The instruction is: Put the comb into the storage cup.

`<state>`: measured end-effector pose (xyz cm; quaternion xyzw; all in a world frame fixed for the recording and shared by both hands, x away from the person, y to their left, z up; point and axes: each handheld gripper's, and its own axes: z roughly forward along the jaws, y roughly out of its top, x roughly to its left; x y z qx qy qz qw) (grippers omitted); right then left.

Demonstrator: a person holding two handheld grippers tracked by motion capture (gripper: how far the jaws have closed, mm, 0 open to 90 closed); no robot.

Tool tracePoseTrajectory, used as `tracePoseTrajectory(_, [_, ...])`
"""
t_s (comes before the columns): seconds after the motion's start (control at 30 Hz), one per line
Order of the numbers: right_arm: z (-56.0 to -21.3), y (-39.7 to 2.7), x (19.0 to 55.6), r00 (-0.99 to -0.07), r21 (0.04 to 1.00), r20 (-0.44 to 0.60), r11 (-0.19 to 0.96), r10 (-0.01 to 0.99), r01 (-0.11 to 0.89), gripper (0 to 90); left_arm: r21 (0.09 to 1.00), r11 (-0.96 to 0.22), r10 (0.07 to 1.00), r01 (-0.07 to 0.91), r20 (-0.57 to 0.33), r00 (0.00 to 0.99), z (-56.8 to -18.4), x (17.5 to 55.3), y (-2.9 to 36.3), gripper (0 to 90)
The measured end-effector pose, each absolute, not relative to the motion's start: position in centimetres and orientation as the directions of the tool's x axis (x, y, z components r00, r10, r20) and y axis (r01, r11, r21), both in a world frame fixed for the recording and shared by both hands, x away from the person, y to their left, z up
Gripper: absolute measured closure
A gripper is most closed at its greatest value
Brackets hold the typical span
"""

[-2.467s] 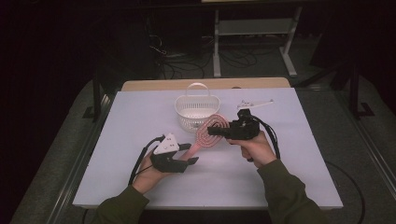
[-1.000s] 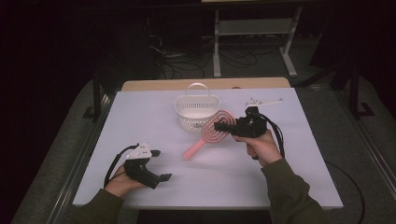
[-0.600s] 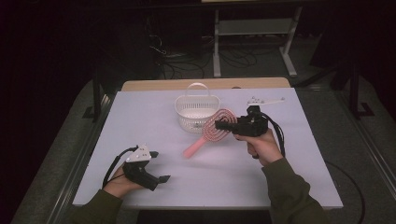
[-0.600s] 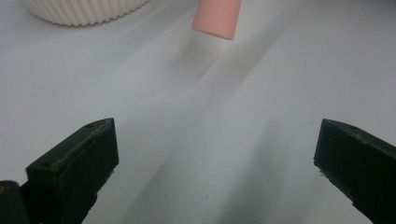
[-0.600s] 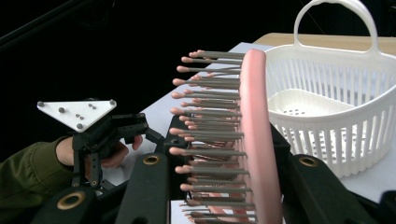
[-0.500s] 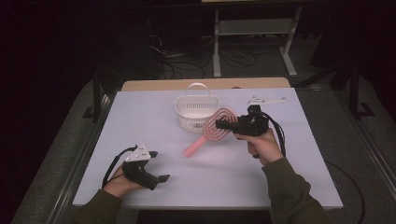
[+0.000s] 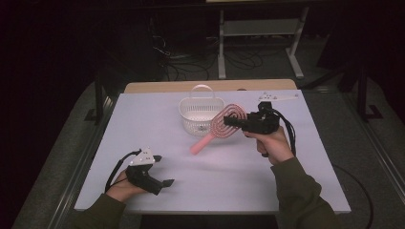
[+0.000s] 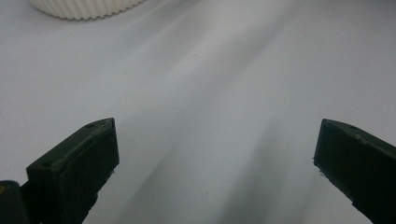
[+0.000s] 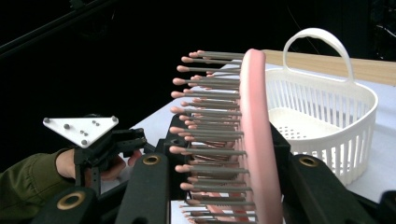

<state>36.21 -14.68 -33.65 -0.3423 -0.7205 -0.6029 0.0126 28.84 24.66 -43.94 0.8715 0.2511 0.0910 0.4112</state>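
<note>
- My right gripper (image 7: 235, 122) clamped the pink hairbrush (image 7: 221, 126) by its head, raised beside the white basket (image 7: 201, 114).
- My left gripper (image 7: 162, 170) rested wide open, empty.
- I read no writing.

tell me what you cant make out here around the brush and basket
- Pink hairbrush handle: right gripper view, cut off at the bottom behind the jaws.
- White basket: left gripper view, cut by the top edge.
- Basket floor: high view, too small to tell if anything lies inside.
</note>
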Motion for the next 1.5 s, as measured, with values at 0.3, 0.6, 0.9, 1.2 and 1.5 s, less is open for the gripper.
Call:
tracePoseTrajectory(0.3, [-32.1, -14.9, 36.8, -0.77, 0.87, 0.417, 0.031, 0.483, 0.491, 63.3, 0.755, -0.537, 0.525, 0.375, -0.048, 0.85, -44.0, 28.9, 24.7, 0.0])
tracePoseTrajectory(0.6, [-30.6, -15.1, 37.3, -0.771, 0.883, 0.405, 0.01, 0.491, 0.47, 63.3, 0.753, -0.544, 0.518, 0.372, -0.048, 0.854, -44.0, 28.8, 24.6, 0.0])
tracePoseTrajectory(0.9, [-29.3, -15.8, 37.9, -0.766, 0.893, 0.398, -0.02, 0.505, 0.45, 63.3, 0.751, -0.545, 0.518, 0.372, -0.047, 0.854, -44.0, 28.8, 24.6, 0.1])
tracePoseTrajectory(1.2, [-27.9, -16.2, 39.1, -0.752, 0.899, 0.396, -0.054, 0.527, 0.435, 63.3, 0.75, -0.548, 0.513, 0.37, -0.048, 0.857, -44.1, 28.8, 24.6, 0.2])
tracePoseTrajectory(1.5, [-27.2, -16.2, 40.4, -0.733, 0.903, 0.389, -0.072, 0.558, 0.424, 63.3, 0.751, -0.55, 0.509, 0.366, -0.046, 0.859, -44.1, 28.8, 24.6, 0.2])
